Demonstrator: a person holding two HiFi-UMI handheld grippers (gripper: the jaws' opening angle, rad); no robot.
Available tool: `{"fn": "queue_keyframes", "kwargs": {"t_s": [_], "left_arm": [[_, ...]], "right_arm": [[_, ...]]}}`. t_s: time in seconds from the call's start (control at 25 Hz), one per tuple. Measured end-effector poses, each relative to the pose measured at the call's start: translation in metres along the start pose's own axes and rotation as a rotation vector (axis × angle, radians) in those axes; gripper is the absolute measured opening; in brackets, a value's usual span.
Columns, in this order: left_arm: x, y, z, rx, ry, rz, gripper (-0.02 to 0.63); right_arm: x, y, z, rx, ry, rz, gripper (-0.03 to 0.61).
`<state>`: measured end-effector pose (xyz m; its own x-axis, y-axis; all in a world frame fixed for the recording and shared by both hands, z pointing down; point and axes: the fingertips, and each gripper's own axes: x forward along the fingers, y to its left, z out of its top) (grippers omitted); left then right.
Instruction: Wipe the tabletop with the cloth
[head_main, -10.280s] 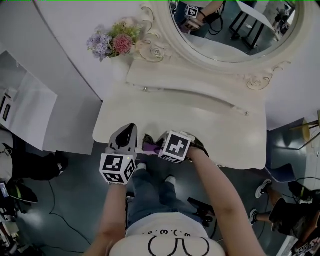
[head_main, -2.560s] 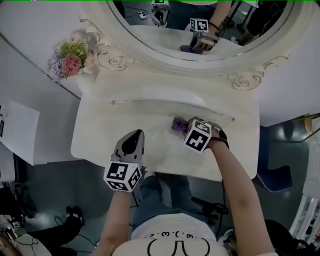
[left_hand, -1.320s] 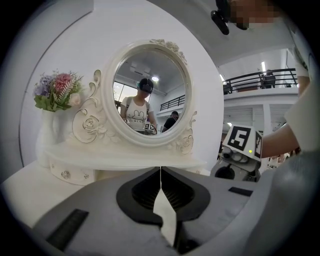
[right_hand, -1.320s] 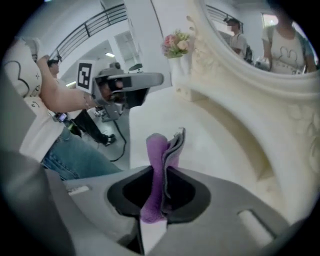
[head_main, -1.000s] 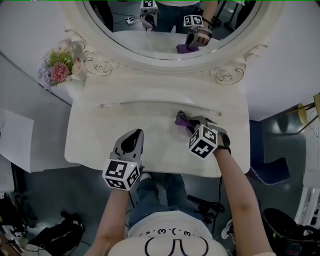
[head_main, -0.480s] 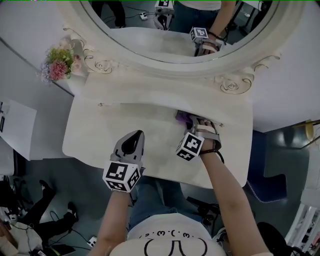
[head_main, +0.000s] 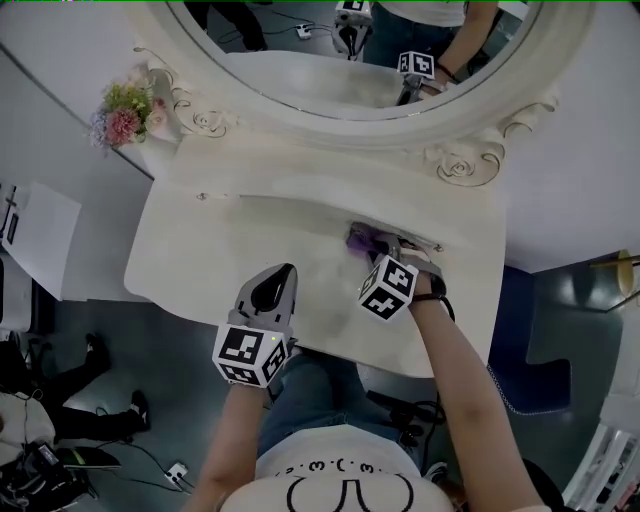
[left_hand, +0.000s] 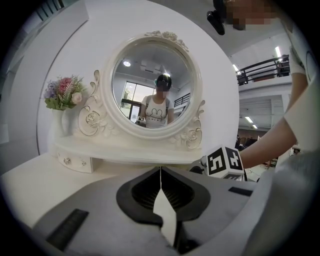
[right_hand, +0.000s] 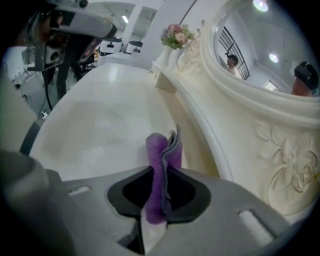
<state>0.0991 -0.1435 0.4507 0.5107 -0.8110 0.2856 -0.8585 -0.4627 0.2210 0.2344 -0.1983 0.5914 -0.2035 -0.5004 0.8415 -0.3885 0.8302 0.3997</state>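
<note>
A folded purple cloth (head_main: 363, 240) (right_hand: 162, 165) rests against the cream tabletop (head_main: 250, 240) close to the raised back ledge, right of centre. My right gripper (head_main: 385, 252) (right_hand: 161, 187) is shut on the cloth, which sticks out ahead of the jaws. My left gripper (head_main: 270, 292) (left_hand: 160, 192) hovers over the table's front edge, shut with nothing between its jaws; its tips meet in a thin line. In the left gripper view the right gripper's marker cube (left_hand: 225, 162) shows off to the right.
An oval mirror (head_main: 370, 50) in a carved cream frame rises behind the ledge. A vase of flowers (head_main: 125, 110) stands at the back left. A small drawer knob (head_main: 203, 196) sits on the ledge front. Dark floor with cables surrounds the table.
Over the last second the right gripper and cloth have stayed near the back ledge, shifting slightly left. The left gripper has kept its place at the front edge.
</note>
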Motion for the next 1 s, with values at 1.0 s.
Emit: {"fn": "queue_keyframes", "kwargs": {"t_s": [1.0], "left_arm": [[-0.078,-0.031,-0.029,-0.012,0.002,-0.169,0.003]], "right_arm": [[-0.121,0.235,0.008,0.102,0.055,0.413,0.066]]}}
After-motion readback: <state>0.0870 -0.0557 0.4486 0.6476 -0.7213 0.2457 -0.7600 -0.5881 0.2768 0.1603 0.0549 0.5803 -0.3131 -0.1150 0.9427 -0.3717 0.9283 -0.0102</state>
